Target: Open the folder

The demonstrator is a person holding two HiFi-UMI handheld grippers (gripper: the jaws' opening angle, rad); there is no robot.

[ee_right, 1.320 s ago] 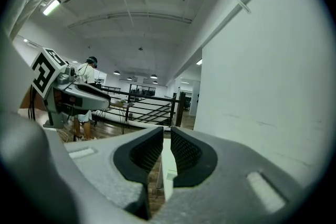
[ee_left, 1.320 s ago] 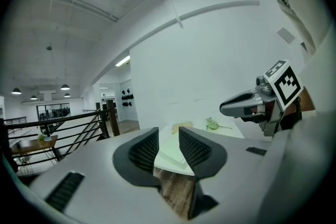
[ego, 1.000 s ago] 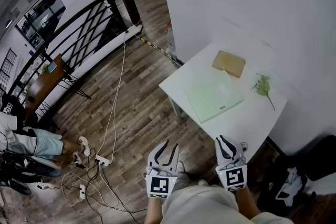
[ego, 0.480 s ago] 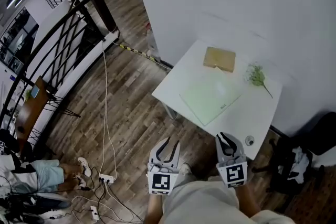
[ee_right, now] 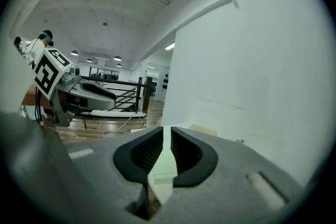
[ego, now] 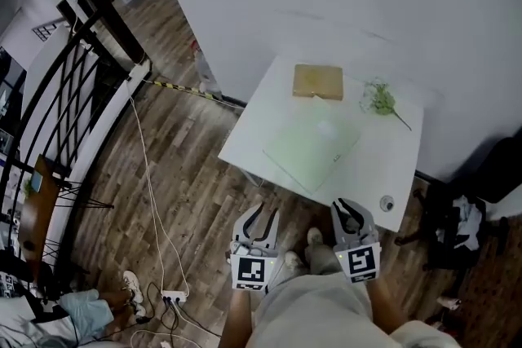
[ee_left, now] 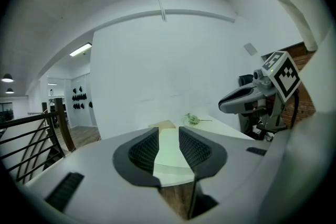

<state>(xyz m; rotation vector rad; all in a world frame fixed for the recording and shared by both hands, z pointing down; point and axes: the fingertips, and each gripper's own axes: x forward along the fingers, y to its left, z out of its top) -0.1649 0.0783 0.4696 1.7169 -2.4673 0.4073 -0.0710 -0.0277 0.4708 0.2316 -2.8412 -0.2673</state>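
The pale green folder lies shut and flat on the white table. Both grippers hang over the wooden floor, short of the table's near edge. My left gripper is open, with a clear gap between its ribbed pads and nothing in it. In the left gripper view the folder shows far off through the left gripper. My right gripper stands near the table's front corner, its jaws a narrow slit apart and empty. The right gripper points along the table too.
A brown flat pad and a green sprig lie at the table's far side by the white wall. A small round object sits near the front corner. Cables cross the floor at left; a dark railing runs beyond.
Both grippers have come closer to the table's near edge, and the table has slid left and nearer in the head view. Neither gripper's jaws have visibly changed.
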